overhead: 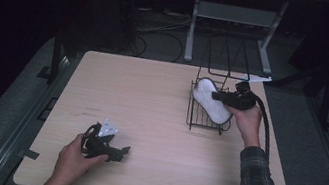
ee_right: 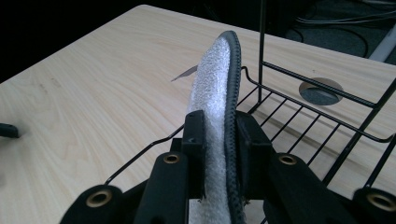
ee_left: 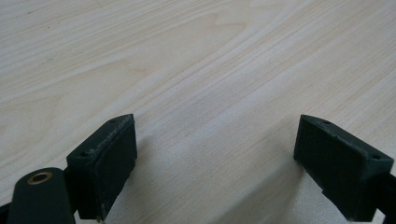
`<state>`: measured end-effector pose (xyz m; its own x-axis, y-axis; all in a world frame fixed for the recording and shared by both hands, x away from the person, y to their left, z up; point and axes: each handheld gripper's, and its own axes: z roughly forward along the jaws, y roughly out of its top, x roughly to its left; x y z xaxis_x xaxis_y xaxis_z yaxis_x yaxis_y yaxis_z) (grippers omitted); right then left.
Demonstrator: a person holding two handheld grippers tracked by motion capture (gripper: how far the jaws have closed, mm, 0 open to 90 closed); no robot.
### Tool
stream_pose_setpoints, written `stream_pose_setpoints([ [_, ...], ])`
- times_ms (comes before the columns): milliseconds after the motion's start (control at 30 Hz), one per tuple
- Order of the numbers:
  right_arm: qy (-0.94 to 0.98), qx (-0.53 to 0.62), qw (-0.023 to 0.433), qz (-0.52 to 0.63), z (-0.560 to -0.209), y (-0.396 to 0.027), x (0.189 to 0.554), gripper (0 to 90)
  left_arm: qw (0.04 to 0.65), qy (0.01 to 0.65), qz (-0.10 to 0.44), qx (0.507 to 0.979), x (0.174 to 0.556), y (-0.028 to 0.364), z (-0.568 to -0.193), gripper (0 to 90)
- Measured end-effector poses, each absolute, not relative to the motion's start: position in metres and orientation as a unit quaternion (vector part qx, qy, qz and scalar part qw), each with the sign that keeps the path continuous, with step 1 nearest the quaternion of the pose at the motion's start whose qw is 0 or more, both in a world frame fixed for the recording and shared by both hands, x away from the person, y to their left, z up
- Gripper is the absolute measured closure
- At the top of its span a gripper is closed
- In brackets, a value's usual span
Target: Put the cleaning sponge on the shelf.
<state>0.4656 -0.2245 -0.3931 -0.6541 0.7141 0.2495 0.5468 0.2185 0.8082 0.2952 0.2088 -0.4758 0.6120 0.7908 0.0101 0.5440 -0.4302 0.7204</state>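
My right gripper (overhead: 216, 95) (ee_right: 219, 140) is shut on a white fleecy insole with a dark rim (overhead: 211, 100) (ee_right: 212, 84). It holds the insole on edge over the black wire rack (overhead: 209, 117) (ee_right: 327, 116) at the table's right. Both pads press on the insole's flat sides. My left gripper (overhead: 123, 150) (ee_left: 215, 154) rests low at the front left of the table, held in a hand. Its jaws stand wide open with bare wood between them.
The light wooden table (overhead: 151, 100) has a round cable hole (ee_right: 321, 91) behind the rack. A small pale scrap (ee_right: 185, 73) lies on the wood beyond the insole. A metal stand (overhead: 235, 18) and cables sit on the dark floor behind the table.
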Motion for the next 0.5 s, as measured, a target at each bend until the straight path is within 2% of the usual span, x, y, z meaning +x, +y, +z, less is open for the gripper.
stream_pose_setpoints([
  [167,0.772,0.421,0.069,0.472,-0.405,-0.225,0.472,75.4,0.349,0.404,0.177,0.827,0.295,0.209,-0.476,12.4],
  [367,0.771,0.422,0.075,0.471,-0.408,-0.226,0.475,74.4,0.350,0.403,0.177,0.827,0.295,0.209,-0.476,12.4],
  [500,0.771,0.427,0.087,0.464,-0.411,-0.227,0.477,70.6,0.350,0.403,0.177,0.827,0.295,0.209,-0.476,12.4],
])
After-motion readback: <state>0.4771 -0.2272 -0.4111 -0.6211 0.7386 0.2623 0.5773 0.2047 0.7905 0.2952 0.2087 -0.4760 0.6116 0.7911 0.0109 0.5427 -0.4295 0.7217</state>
